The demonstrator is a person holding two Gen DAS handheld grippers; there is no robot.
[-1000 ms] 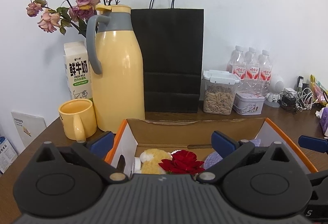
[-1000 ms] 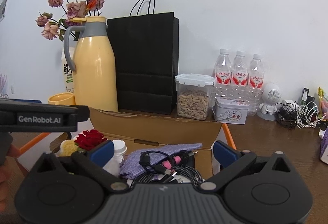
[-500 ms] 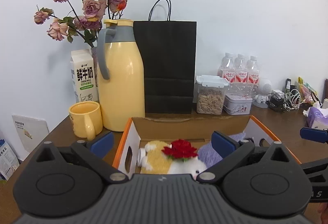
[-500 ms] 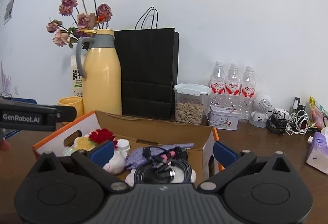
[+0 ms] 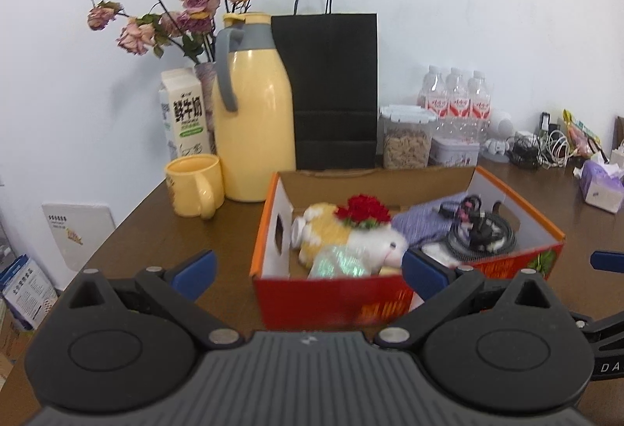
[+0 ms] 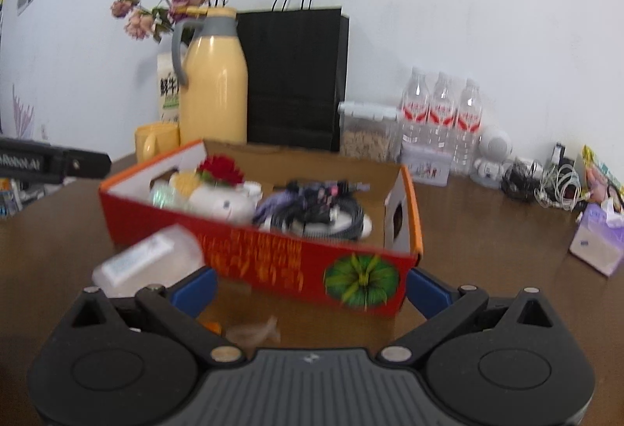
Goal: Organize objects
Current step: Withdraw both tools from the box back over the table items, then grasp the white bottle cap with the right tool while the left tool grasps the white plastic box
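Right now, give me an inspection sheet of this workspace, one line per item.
Surface: brown wooden table, bare in front of the box.
Job's things: open red box holds a plush toy, red flower, purple cloth and coiled black cable; a clear plastic bottle lies outside, by its front wall.
Clutter: yellow thermos, yellow mug, milk carton, black paper bag, nut container, water bottles, tin, tissue box.
Grippers: left gripper open, empty; right gripper open, empty.
Cables: tangled chargers at the wall.
Surroundings: white wall, dried roses.
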